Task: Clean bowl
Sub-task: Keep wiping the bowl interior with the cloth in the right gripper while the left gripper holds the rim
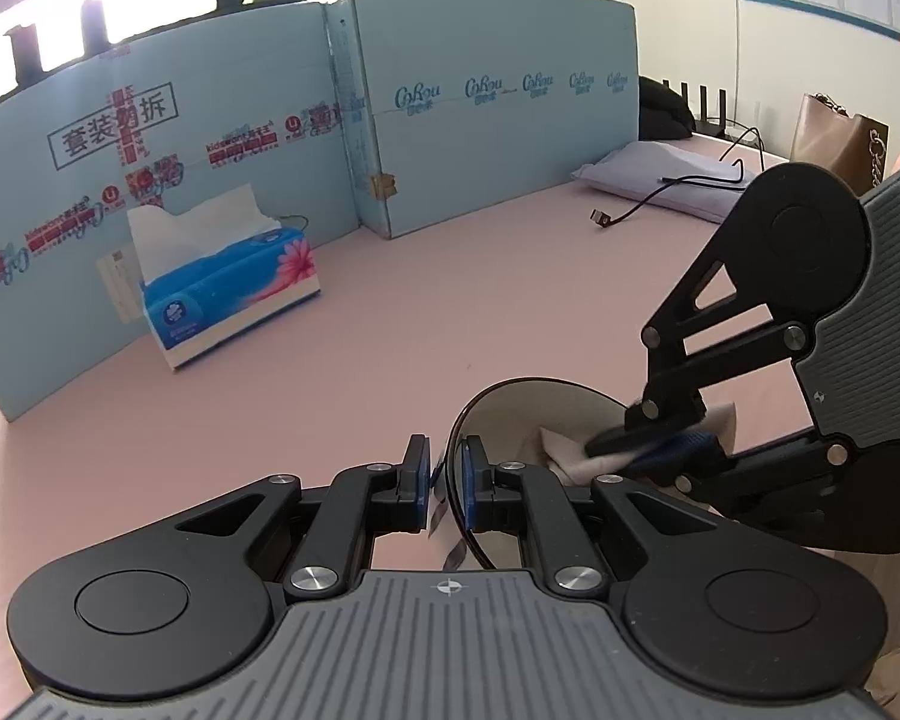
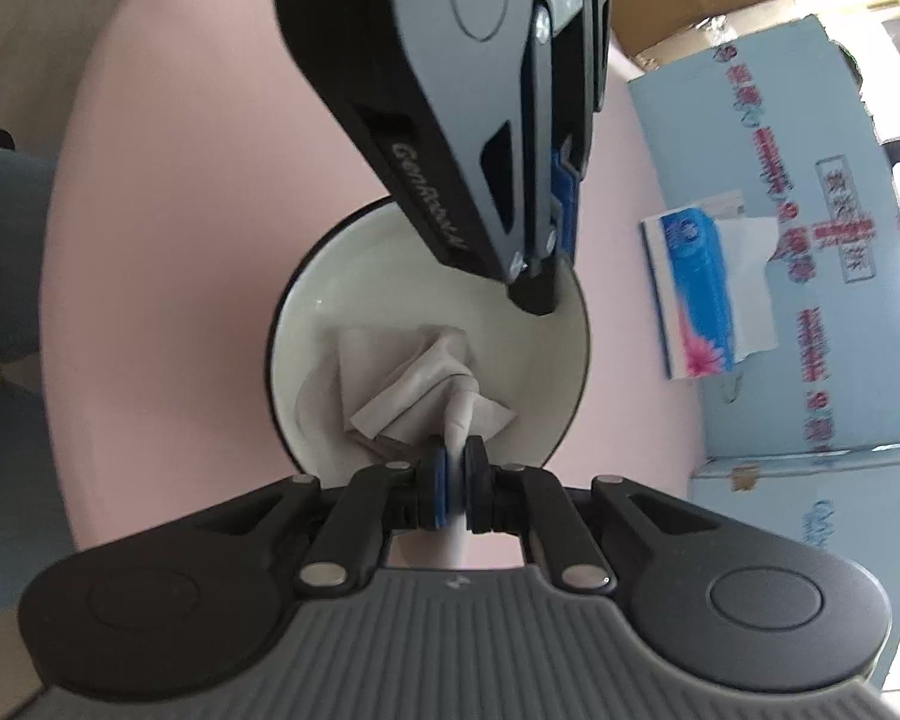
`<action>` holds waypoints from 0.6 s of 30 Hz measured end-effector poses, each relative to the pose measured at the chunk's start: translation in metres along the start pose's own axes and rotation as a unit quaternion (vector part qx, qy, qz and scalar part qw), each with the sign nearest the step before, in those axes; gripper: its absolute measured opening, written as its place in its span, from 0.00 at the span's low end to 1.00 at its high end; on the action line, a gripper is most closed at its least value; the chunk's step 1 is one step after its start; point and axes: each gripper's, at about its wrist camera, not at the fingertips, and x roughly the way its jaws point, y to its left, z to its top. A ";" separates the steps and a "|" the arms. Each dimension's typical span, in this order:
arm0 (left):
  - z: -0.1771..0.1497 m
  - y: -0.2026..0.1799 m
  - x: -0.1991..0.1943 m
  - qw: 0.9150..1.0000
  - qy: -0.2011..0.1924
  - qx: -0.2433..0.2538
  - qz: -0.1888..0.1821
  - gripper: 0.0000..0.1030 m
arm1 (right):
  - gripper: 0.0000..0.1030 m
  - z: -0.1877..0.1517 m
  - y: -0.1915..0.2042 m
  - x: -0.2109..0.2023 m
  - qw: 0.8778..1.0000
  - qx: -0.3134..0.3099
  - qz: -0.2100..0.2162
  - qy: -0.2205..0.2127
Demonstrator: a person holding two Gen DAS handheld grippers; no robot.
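Observation:
A white bowl with a dark rim stands on the pink table. My left gripper is shut on the bowl's rim, one pad inside the wall and one outside. From the top of the right wrist view, that left gripper reaches down onto the rim's far right side. My right gripper is shut on a crumpled white tissue that lies pressed against the inside of the bowl. The left wrist view shows the right gripper tilted down into the bowl with the tissue.
A blue tissue box with a sheet sticking out stands at the back left, before a light blue cardboard wall. A pillow with a black cable lies at the back right, next to a brown bag.

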 end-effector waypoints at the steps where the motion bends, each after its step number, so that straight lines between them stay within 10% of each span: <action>1: 0.000 0.000 0.000 1.000 0.000 0.000 0.000 0.13 | 0.06 0.000 -0.001 -0.001 1.000 0.005 0.012 0.001; 10: -0.001 0.000 0.001 1.000 -0.002 0.002 -0.002 0.14 | 0.07 -0.002 -0.030 -0.008 0.985 0.081 0.148 -0.032; 18: -0.002 0.004 0.002 1.000 -0.003 -0.002 -0.005 0.14 | 0.08 -0.009 -0.050 -0.006 0.977 0.145 0.149 -0.045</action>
